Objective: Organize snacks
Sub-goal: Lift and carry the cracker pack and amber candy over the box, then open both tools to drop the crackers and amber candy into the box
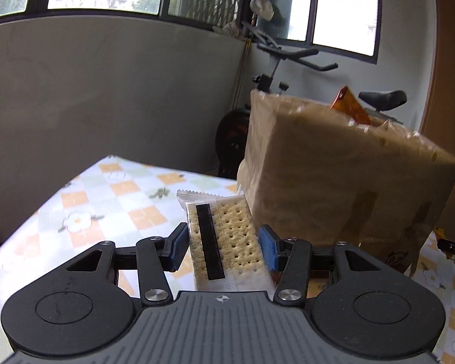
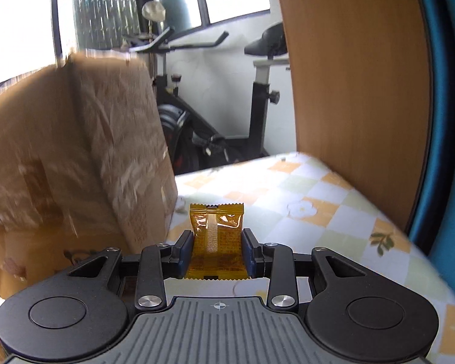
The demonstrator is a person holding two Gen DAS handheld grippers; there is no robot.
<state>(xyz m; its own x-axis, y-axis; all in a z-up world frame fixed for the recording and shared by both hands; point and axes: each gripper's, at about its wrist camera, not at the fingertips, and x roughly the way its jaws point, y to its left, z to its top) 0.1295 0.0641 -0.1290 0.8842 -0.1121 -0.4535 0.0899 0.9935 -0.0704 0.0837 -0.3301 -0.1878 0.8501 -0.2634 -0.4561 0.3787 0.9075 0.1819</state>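
Left wrist view: the left gripper [image 1: 223, 247] points forward and somewhat downward over the table [image 1: 85, 209], which is covered by a checked cloth with orange and pale green squares and small flowers. Its jaws are clamped on a cracker packet [image 1: 227, 239], a clear wrapper with pale perforated crackers and a black strip running along its length. The blue pads [image 1: 268, 247] press on the packet's two long sides, and the packet sticks out ahead of the fingers, tilted slightly to the left, clear of the cloth below. Just ahead and to the right stands a brown cardboard box [image 1: 333, 179], blurred, with tape on its side. An orange wrapper [image 1: 350, 106] pokes up out of the box's open top. Behind the box is an exercise bike [image 1: 291, 54] against the grey wall under the windows.

Right wrist view: the right gripper [image 2: 217, 253] likewise points forward and a little downward over the same checked cloth. Its jaws are closed on an orange snack packet [image 2: 217, 239], gripped by its two side edges, with its crimped seam facing up and its zigzag top edge beyond the fingertips. The cardboard box [image 2: 75, 151] stands close on the left, strongly blurred. A wooden panel [image 2: 355, 91] rises on the right at the table's far edge, and the bike shows between the two.
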